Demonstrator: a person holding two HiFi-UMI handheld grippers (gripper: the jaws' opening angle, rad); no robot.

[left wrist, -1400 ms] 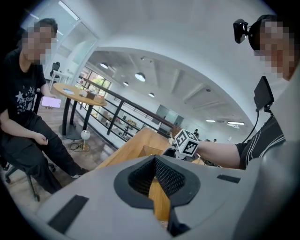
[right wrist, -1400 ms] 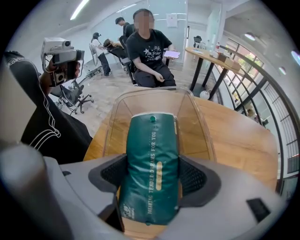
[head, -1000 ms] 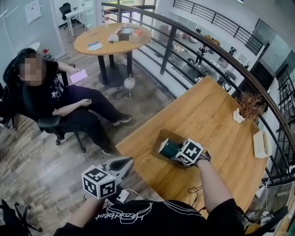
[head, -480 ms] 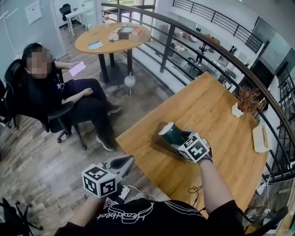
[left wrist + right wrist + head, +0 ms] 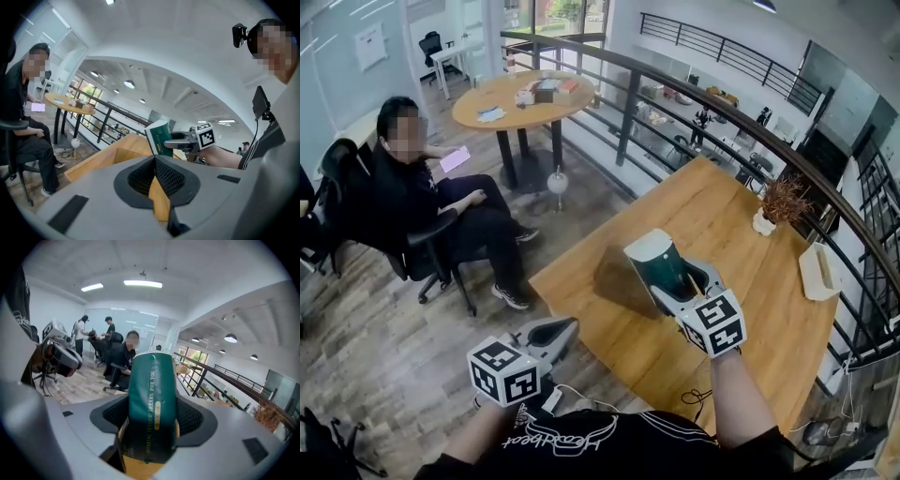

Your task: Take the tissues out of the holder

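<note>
A dark green tissue pack (image 5: 656, 261) with a white end hangs above the wooden table (image 5: 750, 244). My right gripper (image 5: 675, 281) is shut on it. In the right gripper view the pack (image 5: 152, 394) stands on end between the jaws of my right gripper (image 5: 151, 425) and hides the gap. My left gripper (image 5: 558, 330) is off the table's near-left edge, over the floor, with its jaws together and nothing in them. The left gripper view shows the closed pads of my left gripper (image 5: 154, 171), and beyond them the lifted pack (image 5: 159, 138).
A person (image 5: 412, 187) sits in an office chair to the left. A round table (image 5: 516, 94) stands beyond, behind a curved railing (image 5: 628, 122). On my table's far side are a small dried plant (image 5: 778, 206) and a white box (image 5: 817, 272). A cable (image 5: 698, 394) lies at the near edge.
My right gripper has raised the green pack from the tabletop and tipped it upright. The left gripper has stayed put. The seated person has shifted in the chair.
</note>
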